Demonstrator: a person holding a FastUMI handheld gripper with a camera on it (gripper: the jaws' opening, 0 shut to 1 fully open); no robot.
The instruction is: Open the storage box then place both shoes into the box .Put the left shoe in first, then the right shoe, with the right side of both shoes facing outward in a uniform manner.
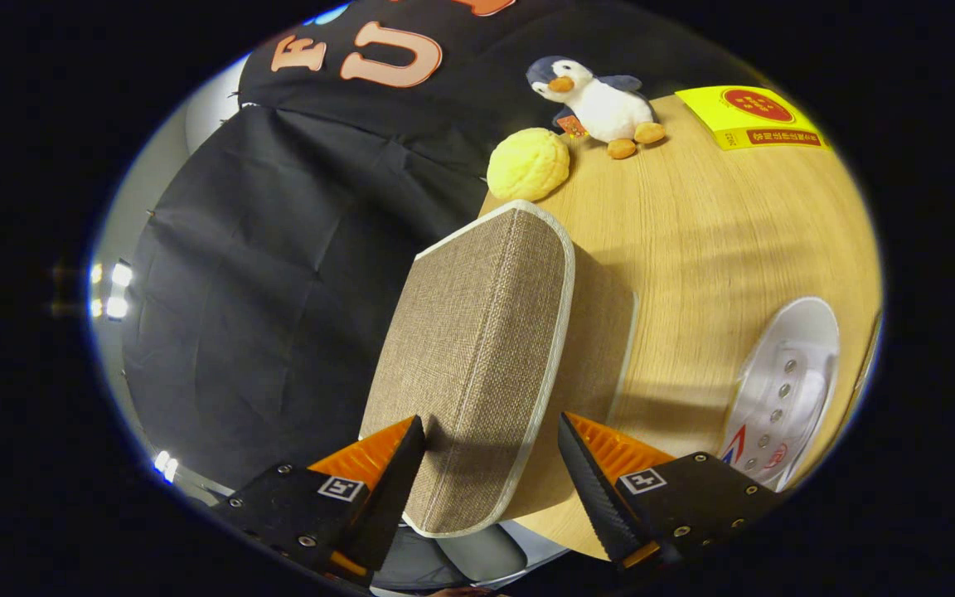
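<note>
One gripper [492, 452]: fingers spread wide, straddling the storage box's near edge, neither clearly pressing.
Storage box [477, 348]: closed, at table [710, 240] edge.
Shoe [784, 390]: right of box.
Beyond box: penguin toy [602, 104], yellow bun [528, 163].

Staged recording booth, not a lived-in room; black cloth wall [262, 274] fills upper left, studio lights [113, 290] glare at far left. Wooden table [693, 249] holds props upper right: plush penguin [598, 104], yellow bun toy [527, 164].
</note>
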